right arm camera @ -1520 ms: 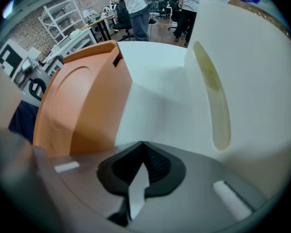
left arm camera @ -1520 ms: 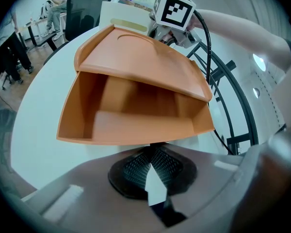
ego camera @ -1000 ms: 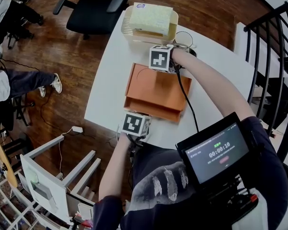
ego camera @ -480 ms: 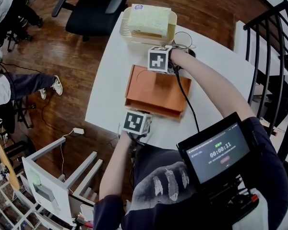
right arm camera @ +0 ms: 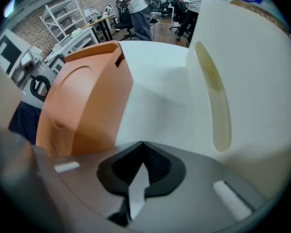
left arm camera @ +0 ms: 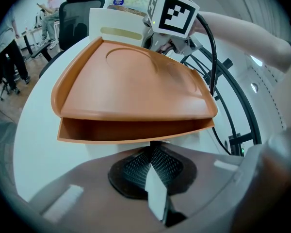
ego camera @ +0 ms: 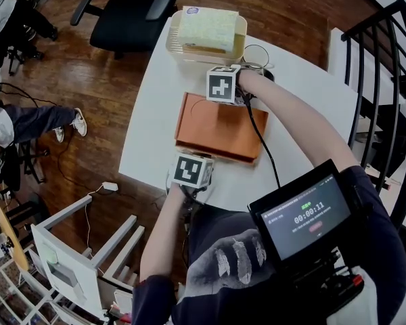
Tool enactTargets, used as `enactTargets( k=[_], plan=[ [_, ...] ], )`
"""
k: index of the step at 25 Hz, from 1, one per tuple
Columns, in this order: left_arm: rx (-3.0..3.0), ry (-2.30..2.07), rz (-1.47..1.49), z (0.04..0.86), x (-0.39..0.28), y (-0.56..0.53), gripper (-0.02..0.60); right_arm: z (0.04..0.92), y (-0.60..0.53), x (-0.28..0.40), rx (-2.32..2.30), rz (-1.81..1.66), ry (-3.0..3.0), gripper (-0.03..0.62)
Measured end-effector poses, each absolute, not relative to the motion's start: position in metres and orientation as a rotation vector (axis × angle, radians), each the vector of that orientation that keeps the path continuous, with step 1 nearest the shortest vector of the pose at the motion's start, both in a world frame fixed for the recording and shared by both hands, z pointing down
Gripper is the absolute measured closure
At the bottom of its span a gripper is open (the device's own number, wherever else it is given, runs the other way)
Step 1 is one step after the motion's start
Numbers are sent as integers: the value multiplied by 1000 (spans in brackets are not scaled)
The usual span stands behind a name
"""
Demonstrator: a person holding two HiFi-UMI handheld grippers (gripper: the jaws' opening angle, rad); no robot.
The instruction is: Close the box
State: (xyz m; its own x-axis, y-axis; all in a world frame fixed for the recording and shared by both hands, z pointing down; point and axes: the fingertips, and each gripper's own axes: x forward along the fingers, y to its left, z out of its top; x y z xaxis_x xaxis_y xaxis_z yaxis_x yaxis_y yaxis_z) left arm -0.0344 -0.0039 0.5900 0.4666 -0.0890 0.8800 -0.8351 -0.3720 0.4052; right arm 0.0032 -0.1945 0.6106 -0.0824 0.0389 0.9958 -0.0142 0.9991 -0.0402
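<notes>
1. Where: the orange box (ego camera: 220, 127) sits mid-counter (ego camera: 152, 120). Its lid (left arm camera: 136, 74) is almost flat, but a dark slit shows above the front wall (left arm camera: 131, 131), so it's not seated yet.
2. Tongs: left tongs (left arm camera: 153, 152) are pinched together w/ nothing held, tips just in front of the front wall. Right tongs (right arm camera: 143, 147) are likewise closed & empty, at the box's far side, betw. box & cream basket (right arm camera: 242, 81).
3. Risk: a press on one corner only prob. leaves the lid skewed or lets it spring back up.
4. Risk: a sideways shove instead of a downward one could slide the box on the smooth counter, twd the near edge.
5. Risk: left tips sit close under the lid lip and could get trapped or block closure.
6. Risk: right tongs have little room and may bump the basket.
7. Count: 1 box, 1 lid, 2 tongs, 1 basket, 1 tissue pack (ego camera: 208, 27), 1 counter.
</notes>
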Motion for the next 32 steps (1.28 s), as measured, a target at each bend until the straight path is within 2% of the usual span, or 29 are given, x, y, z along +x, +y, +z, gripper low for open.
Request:
enactTargets(
  k=[32],
  plan=[
    [1828,-806,998,585,-30,-24,568,610,-191,3,-64,-44,-1612,592]
  ],
)
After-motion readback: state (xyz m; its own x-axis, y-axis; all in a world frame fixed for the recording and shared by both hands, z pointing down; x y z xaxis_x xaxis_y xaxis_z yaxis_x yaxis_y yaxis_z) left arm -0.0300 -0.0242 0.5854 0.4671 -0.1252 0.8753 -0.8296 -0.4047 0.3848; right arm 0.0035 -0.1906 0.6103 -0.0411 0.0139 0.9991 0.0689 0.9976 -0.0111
